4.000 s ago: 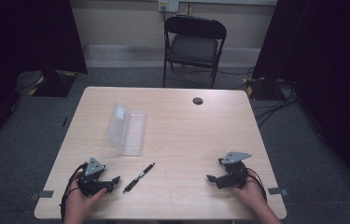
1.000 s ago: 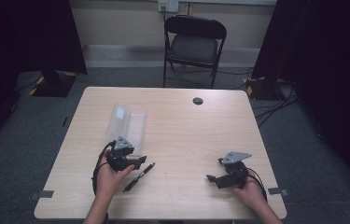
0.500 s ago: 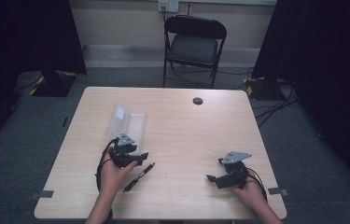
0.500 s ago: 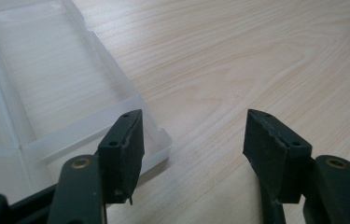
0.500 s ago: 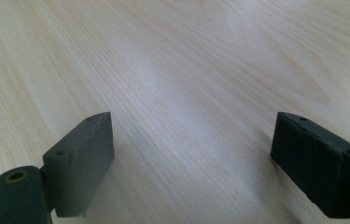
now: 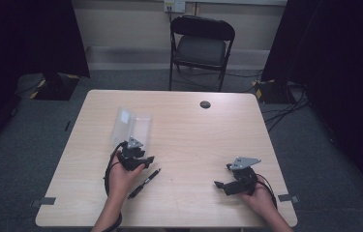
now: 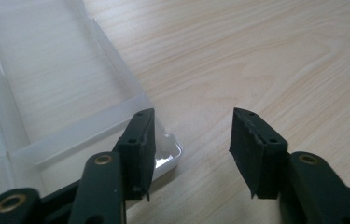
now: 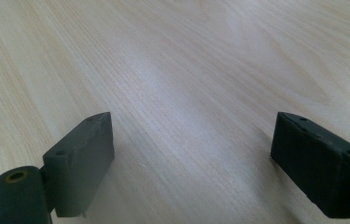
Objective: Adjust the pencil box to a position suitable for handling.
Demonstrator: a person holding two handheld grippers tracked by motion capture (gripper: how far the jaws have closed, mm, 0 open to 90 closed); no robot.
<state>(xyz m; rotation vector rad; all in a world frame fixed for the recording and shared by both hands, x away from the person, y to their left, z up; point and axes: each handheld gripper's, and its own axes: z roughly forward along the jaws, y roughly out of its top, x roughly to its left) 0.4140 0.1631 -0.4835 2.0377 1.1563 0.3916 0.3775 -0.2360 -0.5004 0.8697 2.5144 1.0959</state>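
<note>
high view: unlabelled clear box (image 6: 131, 126)

From my high view, the clear plastic lidded box (image 6: 131, 126) has its near end hidden behind my left gripper (image 6: 139, 161). In the left gripper view that box (image 7: 46, 84) runs off the left and top edges. The black pen (image 6: 144, 182) beside the box is too small to read any detail.

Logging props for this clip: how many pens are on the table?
1. The pen lies on the table near its front edge, just right of the left gripper, which sits by the clear plastic box.
</note>
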